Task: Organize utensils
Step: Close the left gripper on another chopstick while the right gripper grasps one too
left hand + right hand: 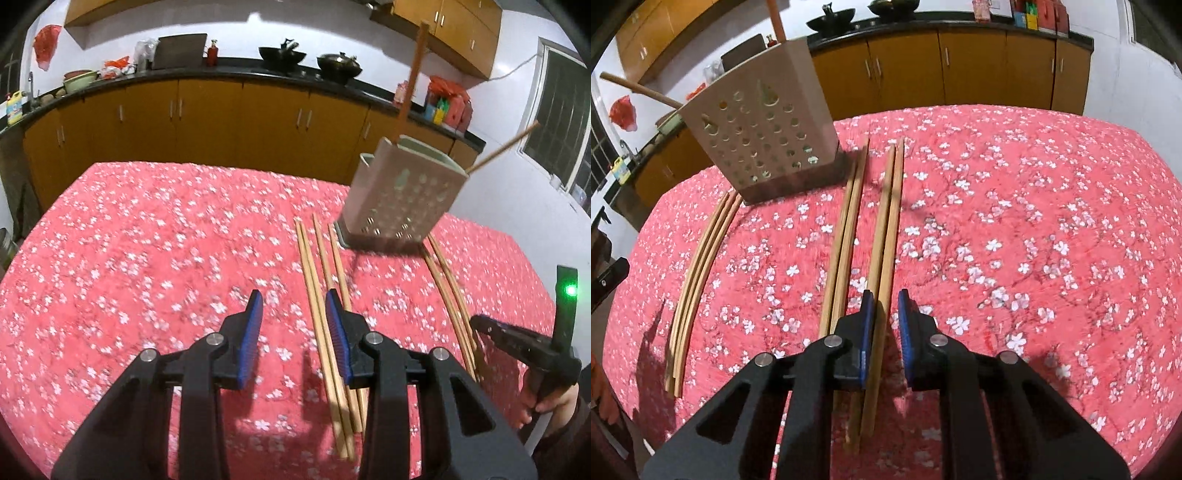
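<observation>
A beige perforated utensil holder (399,192) (764,129) stands on the red floral tablecloth (147,240) (1015,221), with two wooden sticks poking out of its top. Three groups of wooden chopsticks lie in front of it. My left gripper (294,314) is open above the cloth, with one chopstick pair (317,295) running between its fingers. My right gripper (886,314) is open, low over another pair (886,229), which passes between its fingers. A second pair (846,236) lies just left of it and a bundle (698,269) lies further left.
Orange kitchen cabinets (207,114) and a black counter with woks (282,55) and bottles run behind the table. The other hand-held gripper body (528,343) with a green light shows at the right in the left wrist view. A window (561,118) is on the right wall.
</observation>
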A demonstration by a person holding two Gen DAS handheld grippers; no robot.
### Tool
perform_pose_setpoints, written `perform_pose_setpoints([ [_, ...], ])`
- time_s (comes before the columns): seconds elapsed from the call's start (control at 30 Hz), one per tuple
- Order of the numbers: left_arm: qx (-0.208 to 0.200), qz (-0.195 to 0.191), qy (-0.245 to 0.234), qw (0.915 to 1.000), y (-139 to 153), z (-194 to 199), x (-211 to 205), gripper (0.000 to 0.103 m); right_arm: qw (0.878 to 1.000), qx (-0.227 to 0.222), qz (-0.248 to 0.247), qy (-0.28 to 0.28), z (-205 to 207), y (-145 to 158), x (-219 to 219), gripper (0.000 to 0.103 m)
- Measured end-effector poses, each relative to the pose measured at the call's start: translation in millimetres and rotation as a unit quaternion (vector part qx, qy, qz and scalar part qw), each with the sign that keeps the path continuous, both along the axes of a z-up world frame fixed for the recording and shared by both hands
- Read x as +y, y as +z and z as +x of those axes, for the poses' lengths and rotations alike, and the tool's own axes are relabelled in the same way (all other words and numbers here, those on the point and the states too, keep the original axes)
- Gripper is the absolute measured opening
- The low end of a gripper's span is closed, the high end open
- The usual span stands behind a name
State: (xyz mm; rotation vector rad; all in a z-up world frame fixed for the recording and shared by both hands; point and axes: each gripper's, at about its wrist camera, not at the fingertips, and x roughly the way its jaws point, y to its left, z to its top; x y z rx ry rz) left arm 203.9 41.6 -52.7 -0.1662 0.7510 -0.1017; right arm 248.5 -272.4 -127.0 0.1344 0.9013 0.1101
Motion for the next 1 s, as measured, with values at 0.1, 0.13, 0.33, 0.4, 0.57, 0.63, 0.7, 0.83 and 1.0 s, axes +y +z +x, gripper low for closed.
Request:
perform_pose_setpoints([
  [0.1, 0.006, 0.001, -0.007, 1.0, -4, -1, -6, 0.036, 1.0, -0.001, -0.014, -0.003, 5, 0, -1, 0.014],
  [0.13, 0.008, 0.001, -0.009, 0.9999, -4, -1, -8, 0.036, 1.0, -0.002, -0.016, -0.004, 6, 1, -1, 0.014],
  [0.33, 0.025, -0.004, -0.026, 0.9994, -13, 2, -17, 0.036, 1.0, 0.001, -0.031, 0.004, -1, -5, 2, 0.014],
  [0.4, 0.03, -0.004, -0.033, 0.999, -17, 2, -20, 0.036, 0.999, -0.005, -0.048, 0.006, -4, -5, 5, 0.009],
  [0.57, 0.042, 0.0, -0.047, 0.998, -27, 1, -27, 0.032, 0.998, -0.003, -0.038, -0.044, -1, -4, -12, 0.007],
  [0.63, 0.05, 0.005, -0.05, 0.9975, -32, 2, -29, 0.027, 0.998, -0.003, -0.032, -0.047, -1, -4, -14, 0.008],
  [0.7, 0.057, 0.011, -0.05, 0.997, -37, 3, -30, 0.023, 0.998, -0.005, -0.038, -0.044, -3, -4, -14, 0.008],
  [0.83, 0.069, 0.02, -0.05, 0.9962, -45, 6, -32, 0.02, 0.998, -0.007, -0.038, -0.044, -4, -3, -14, 0.008],
  [1.0, 0.073, 0.034, -0.056, 0.9952, -50, 7, -36, 0.019, 0.998, -0.007, -0.043, -0.04, -3, -3, -12, 0.008],
])
